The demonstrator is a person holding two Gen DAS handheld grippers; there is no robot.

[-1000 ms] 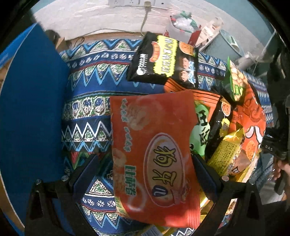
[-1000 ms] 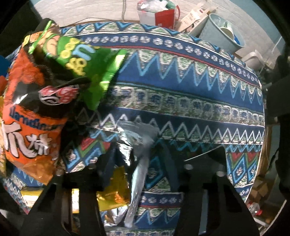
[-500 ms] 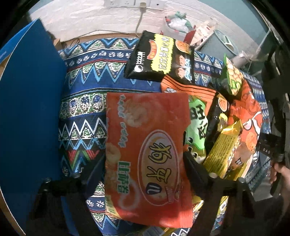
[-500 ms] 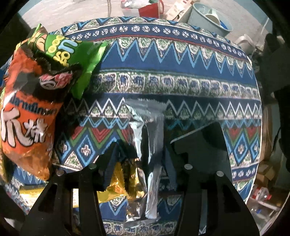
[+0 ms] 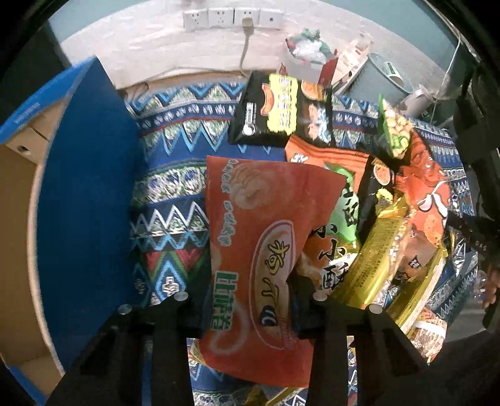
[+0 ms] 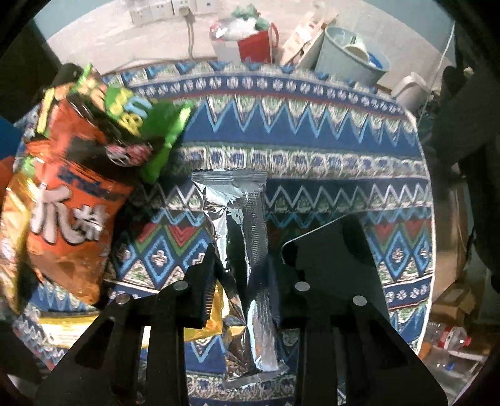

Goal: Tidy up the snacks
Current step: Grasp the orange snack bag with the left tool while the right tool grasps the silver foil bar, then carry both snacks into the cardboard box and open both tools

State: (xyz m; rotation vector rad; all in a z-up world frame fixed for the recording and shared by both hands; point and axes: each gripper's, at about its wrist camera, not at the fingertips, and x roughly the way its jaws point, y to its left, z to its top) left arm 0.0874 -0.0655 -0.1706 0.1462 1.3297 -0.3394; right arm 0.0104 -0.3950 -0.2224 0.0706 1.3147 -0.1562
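My left gripper (image 5: 247, 299) is shut on a large orange snack bag (image 5: 265, 250) and holds it above the patterned tablecloth (image 5: 175, 187). To its right lies a pile of snacks: a black bag (image 5: 281, 109), a green-labelled bag (image 5: 343, 206), a gold packet (image 5: 375, 256) and a red-orange bag (image 5: 428, 193). My right gripper (image 6: 242, 281) is shut on a silver foil packet (image 6: 247, 225), which stands upright between the fingers. An orange bag (image 6: 72, 200) and a green bag (image 6: 147, 128) lie at the left of the right wrist view.
A blue cardboard box (image 5: 81, 200) with an open top stands at the left of the table. Behind the table are a wall socket strip (image 5: 231, 18), a red-and-white bag (image 6: 247, 47) and a grey bucket (image 6: 350, 59). The cloth (image 6: 328, 131) stretches to the right edge.
My left gripper has closed on the orange bag and lifted it a little, turned toward the blue box. My right gripper has raised the silver packet, which now stands more upright.
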